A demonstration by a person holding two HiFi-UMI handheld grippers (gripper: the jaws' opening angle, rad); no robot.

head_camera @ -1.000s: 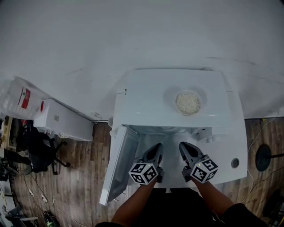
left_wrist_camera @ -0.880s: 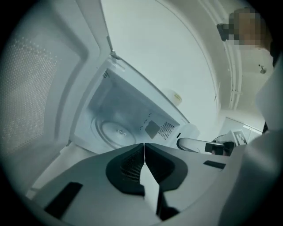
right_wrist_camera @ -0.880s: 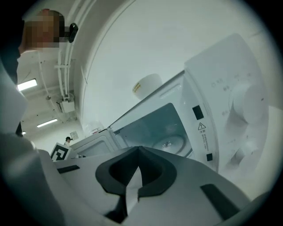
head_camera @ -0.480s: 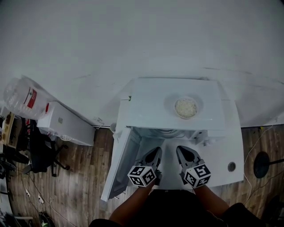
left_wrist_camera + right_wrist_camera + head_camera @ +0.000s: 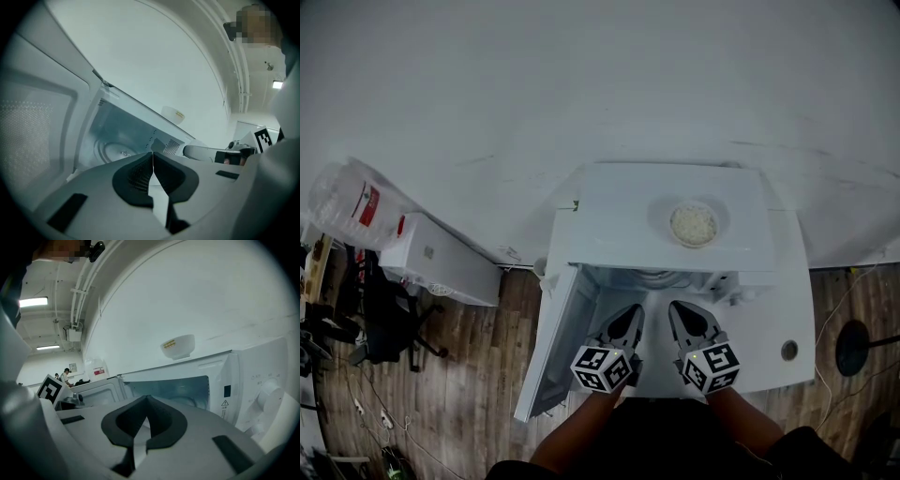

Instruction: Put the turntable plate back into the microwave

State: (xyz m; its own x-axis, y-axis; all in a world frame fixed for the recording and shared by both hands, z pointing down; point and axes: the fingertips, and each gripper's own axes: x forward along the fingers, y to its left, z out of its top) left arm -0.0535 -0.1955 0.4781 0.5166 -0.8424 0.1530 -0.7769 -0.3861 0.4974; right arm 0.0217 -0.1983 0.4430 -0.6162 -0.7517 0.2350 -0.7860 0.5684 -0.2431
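The white microwave [image 5: 614, 216] stands with its door [image 5: 551, 342] swung open to the left. In the left gripper view a round glass turntable plate [image 5: 117, 151] lies flat on the cavity floor; the right gripper view shows only its curved edge [image 5: 186, 400]. My left gripper [image 5: 630, 315] and right gripper [image 5: 679, 312] hover side by side just in front of the opening, apart from the plate. Both are shut with nothing between the jaws, which meet tip to tip in the left gripper view [image 5: 152, 154] and the right gripper view [image 5: 147, 400].
A white bowl [image 5: 693, 223] of pale grains sits on the microwave's top. The control panel with knobs [image 5: 265, 390] is right of the cavity. On the wooden floor to the left are a white box [image 5: 441, 258], a plastic bag [image 5: 347, 206] and a dark chair [image 5: 384, 323].
Both grippers have risen a little in front of the open microwave and rolled slightly. Their jaws stay shut and empty.
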